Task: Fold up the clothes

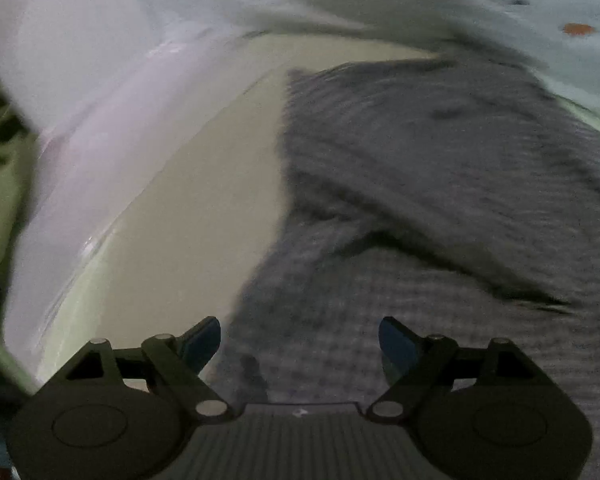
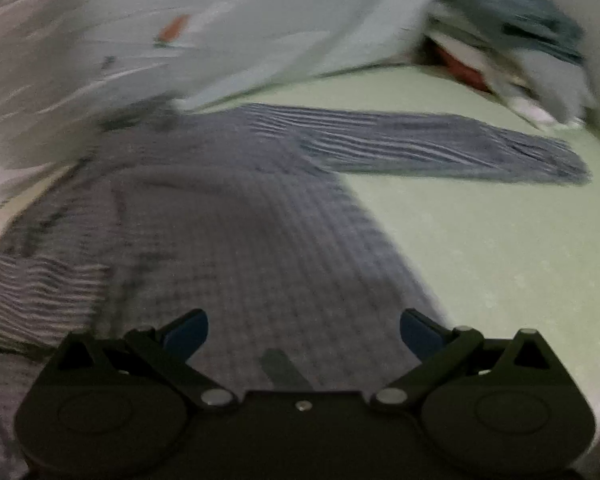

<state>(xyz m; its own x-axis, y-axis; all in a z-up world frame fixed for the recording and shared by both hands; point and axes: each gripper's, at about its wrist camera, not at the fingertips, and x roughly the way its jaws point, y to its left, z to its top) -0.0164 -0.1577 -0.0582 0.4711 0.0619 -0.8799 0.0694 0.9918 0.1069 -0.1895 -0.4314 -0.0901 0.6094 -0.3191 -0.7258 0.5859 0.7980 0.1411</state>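
Note:
A grey checked shirt (image 1: 420,200) lies spread on a pale green bed sheet (image 1: 188,216). In the right wrist view the same shirt (image 2: 236,232) has one sleeve (image 2: 440,144) stretched out flat to the right. My left gripper (image 1: 300,340) is open and empty, low over the shirt's near edge. My right gripper (image 2: 304,332) is open and empty, over the shirt's lower part. Both views are blurred.
A white-lilac cloth (image 1: 92,100) lies at the left of the shirt and a pale blue cover (image 2: 260,32) behind it. A pile of clothes (image 2: 512,40) sits at the far right. Bare sheet (image 2: 500,260) lies right of the shirt.

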